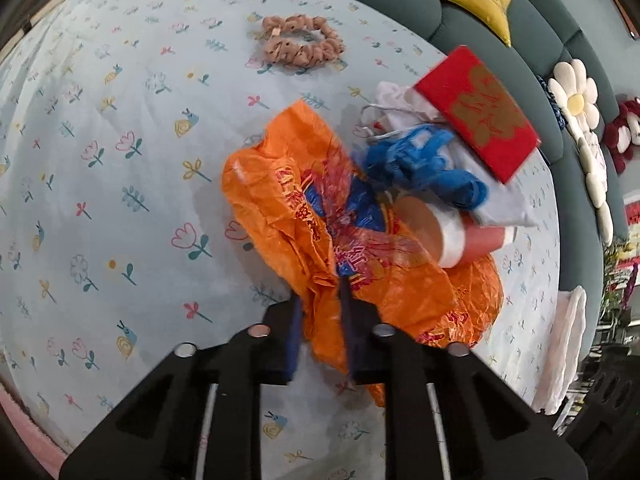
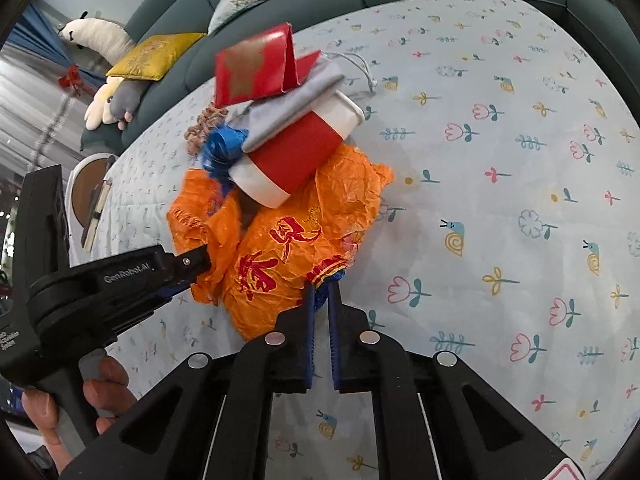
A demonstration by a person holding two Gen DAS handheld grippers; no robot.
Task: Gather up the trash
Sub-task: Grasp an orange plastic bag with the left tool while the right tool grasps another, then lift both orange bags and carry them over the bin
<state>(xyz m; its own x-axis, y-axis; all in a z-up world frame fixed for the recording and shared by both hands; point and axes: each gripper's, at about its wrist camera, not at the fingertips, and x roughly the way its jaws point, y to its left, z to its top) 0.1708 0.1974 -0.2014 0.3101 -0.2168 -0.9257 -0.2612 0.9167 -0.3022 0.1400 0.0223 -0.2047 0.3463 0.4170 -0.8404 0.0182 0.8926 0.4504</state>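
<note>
- Orange, thin and crinkled, a plastic bag (image 1: 304, 220) lies crumpled on a bed covered by a pale blue sheet (image 1: 120, 184) printed with small flowers and snails.
- Trash is heaped at the far side of the bag, partly on its film: a red-and-white paper cup (image 2: 296, 156) on its side, a flat red box with gold print (image 1: 480, 112), grey-white cloth or paper (image 2: 296, 108) and a knot of blue plastic (image 1: 424, 164).
- The left gripper (image 1: 320, 300) is seen with its jaws clamped on a fold of the bag's near edge; the right gripper (image 2: 320, 288) is clamped on another fold of the rim, where red and blue print shows.
- The bag is judged very light, limp and somewhat slippery; thin film of this kind may tear or slide free if pulled hard, so bunched folds at the rim seem the safer place to take hold.
- The cup and box are judged light but stiff, and are likely to roll or tumble if the film is lifted unevenly.
- Open sheet is seen on the near side of the bag in both views, giving room to move.
- Beyond the heap, a dark green padded headboard (image 1: 400, 8) with cushions closes off the far side; a pink scrunchie (image 1: 302, 42) lies apart on the sheet.
</note>
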